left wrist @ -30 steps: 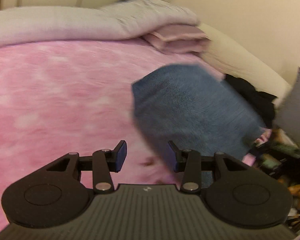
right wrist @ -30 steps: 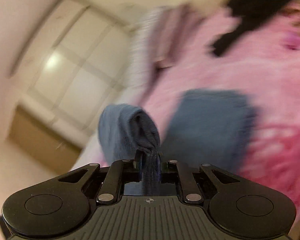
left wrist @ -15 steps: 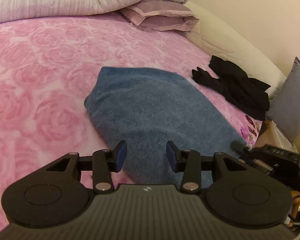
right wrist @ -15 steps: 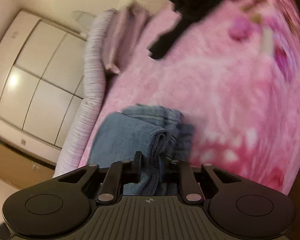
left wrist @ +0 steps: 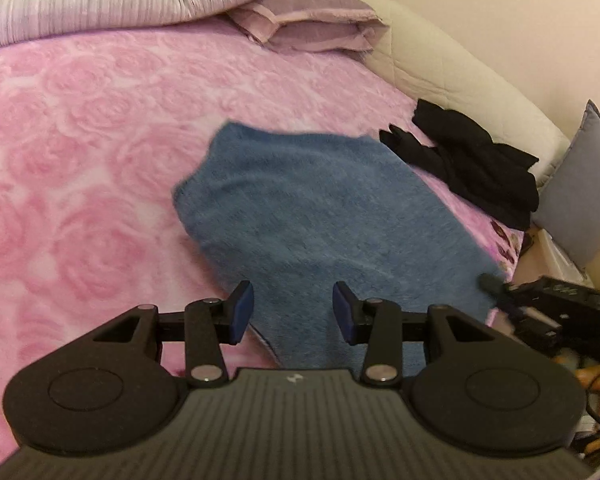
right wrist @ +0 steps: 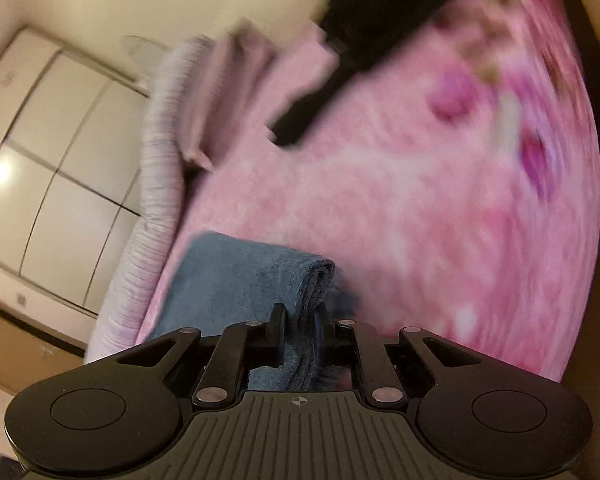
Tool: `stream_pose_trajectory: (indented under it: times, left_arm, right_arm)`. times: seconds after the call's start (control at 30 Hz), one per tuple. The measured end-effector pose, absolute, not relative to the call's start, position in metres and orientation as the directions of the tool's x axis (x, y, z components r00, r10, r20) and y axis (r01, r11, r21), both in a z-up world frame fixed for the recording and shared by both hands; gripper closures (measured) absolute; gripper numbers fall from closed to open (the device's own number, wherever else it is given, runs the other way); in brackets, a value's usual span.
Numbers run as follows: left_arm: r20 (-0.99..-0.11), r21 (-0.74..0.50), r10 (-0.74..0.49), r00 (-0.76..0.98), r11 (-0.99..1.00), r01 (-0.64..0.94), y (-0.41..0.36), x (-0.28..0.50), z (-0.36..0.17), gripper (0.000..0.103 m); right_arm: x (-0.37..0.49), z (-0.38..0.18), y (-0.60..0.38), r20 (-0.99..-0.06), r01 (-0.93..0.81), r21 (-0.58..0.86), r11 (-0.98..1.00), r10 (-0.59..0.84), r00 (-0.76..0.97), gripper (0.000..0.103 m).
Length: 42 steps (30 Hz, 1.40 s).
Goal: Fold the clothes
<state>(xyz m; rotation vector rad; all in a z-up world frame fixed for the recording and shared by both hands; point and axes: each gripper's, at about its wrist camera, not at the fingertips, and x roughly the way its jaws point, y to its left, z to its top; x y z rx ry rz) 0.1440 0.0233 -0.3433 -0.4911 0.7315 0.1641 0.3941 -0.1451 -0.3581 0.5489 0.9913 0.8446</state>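
Blue towel (left wrist: 324, 216) lay folded near the bed's (left wrist: 80, 152) right edge | right gripper (right wrist: 300, 326) pinched its corner | left gripper (left wrist: 293, 312) hung spread, empty | a tug might undo the fold.

My left gripper (left wrist: 293, 312) hangs low with its two blue-padded fingers (left wrist: 241, 312) spread wide apart, nothing between them, the whole tool level and pointing forward. My right gripper (right wrist: 300, 326) is rolled well over to one side, its fingers drawn in close and pinching a thick fold of the blue towel (right wrist: 244, 276) between the pads. That view is smeared with blur, so I cannot make out the finer set of my wrist.
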Motion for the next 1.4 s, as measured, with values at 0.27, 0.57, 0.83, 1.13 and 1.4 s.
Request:
stream_pose_trajectory:
  times: [0.27, 0.57, 0.83, 1.13, 1.4]
  left_arm:
    - [-0.711, -0.376, -0.031, 0.703, 0.861, -0.342, 0.034, 0.149, -0.359, 0.065]
    - [-0.7, -0.414, -0.03, 0.714, 0.832, -0.37, 0.045, 0.134, -0.355, 0.064]
    - [-0.703, -0.427, -0.035, 0.711, 0.82, -0.382, 0.045, 0.131, -0.357, 0.064]
    - [-0.672, -0.455, -0.068, 0.738, 0.823, -0.339, 0.047, 0.132, -0.346, 0.063]
    - [-0.625, -0.593, -0.172, 0.761, 0.739, -0.32, 0.05, 0.138, -0.37, 0.062]
  right_arm:
    - [0.386, -0.364, -0.141, -0.589, -0.367, 0.65, 0.665, 0.747, 0.31, 0.071]
    - [0.34, -0.381, -0.171, -0.523, -0.124, 0.835, 0.535, 0.844, 0.118, 0.045]
    - [0.341, -0.419, -0.156, -0.498, -0.051, 0.861, 0.505, 0.86, 0.111, 0.076]
    - [0.397, -0.364, -0.162, -0.523, -0.3, 0.765, 0.57, 0.822, 0.228, 0.09]
    - [0.415, -0.357, -0.191, -0.533, -0.334, 0.737, 0.588, 0.809, 0.248, 0.077]
